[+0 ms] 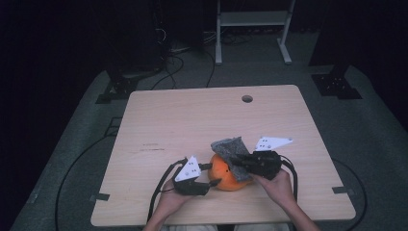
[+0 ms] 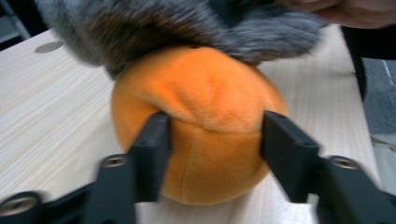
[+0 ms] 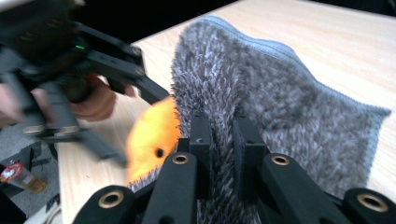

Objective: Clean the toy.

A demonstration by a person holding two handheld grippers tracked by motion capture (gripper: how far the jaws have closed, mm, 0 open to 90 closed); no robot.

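Left gripper view: left gripper (image 2: 212,149) clamped on round orange plush ball (image 2: 196,126), mid-surface (image 1: 168,120). Right gripper (image 3: 223,140) pinching shaggy grey cloth (image 3: 280,102) draped over ball. Both soft, light, yielding; best gripped at ball's sides, cloth's edge.

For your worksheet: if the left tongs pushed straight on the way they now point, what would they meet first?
The orange plush ball. It already sits between the jaws of the left tongs, which press on its sides, so pushing on would drive its soft body deeper in. Beyond it probably comes the grey shaggy cloth draped over the ball, though depth is unclear.
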